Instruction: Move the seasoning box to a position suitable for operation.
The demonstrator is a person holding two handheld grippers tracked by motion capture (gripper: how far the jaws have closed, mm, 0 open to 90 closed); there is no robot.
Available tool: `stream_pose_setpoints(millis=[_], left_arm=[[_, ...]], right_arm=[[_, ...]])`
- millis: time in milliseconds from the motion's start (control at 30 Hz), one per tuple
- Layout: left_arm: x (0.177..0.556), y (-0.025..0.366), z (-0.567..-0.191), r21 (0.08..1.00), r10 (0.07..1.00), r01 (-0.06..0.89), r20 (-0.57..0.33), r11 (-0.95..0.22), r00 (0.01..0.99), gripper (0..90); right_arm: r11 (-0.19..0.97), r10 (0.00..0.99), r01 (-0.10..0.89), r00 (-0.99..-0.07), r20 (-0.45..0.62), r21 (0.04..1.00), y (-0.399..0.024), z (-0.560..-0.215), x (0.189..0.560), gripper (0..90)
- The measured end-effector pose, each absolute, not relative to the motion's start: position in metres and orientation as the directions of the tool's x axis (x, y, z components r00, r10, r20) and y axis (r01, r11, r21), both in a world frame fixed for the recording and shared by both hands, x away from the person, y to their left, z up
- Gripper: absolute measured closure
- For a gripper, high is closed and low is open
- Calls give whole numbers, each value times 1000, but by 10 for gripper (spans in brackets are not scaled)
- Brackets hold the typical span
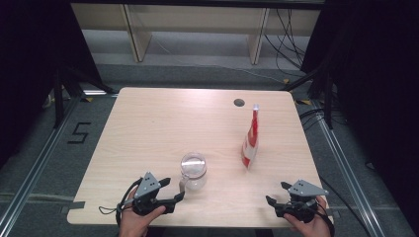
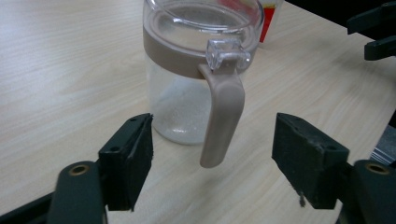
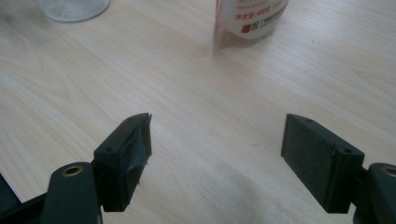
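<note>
A clear glass jug (image 1: pixel 193 170) with a taupe band, a clear lid and a taupe handle (image 2: pixel 222 121) stands near the table's front, left of centre. My left gripper (image 1: pixel 174 188) sits just in front of it, open. The handle hangs between its pads (image 2: pixel 133 158) without touching either. A red and white pouch (image 1: pixel 251 140) stands upright to the right of the jug. My right gripper (image 1: pixel 276 192) rests open at the front right with nothing between its fingers. In the right gripper view the pouch's base (image 3: pixel 252 18) lies ahead of that gripper (image 3: pixel 217 144) and the jug's base (image 3: pixel 72 7) sits far left.
The light wooden table (image 1: pixel 148 123) has a round cable hole (image 1: pixel 239 102) near its back edge. Dark stands and cables flank the table on both sides. A "5" mark (image 1: pixel 79 132) is taped on the floor at left. The right gripper's jaws (image 2: pixel 373 32) appear at the left gripper view's top right.
</note>
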State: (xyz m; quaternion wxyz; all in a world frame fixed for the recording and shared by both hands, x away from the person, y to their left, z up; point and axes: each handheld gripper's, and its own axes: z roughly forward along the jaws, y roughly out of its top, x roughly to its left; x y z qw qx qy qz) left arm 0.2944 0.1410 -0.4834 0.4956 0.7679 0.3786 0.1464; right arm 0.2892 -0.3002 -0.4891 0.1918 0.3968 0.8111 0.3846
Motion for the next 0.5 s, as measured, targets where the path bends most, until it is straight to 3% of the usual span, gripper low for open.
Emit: stream_pose_setpoints(millis=[500], left_arm=[[307,129,-479,878,677,354,-47,-323,734,565]], right_arm=[[396,786,495,-619,-6,774,-300,-489,289,252]])
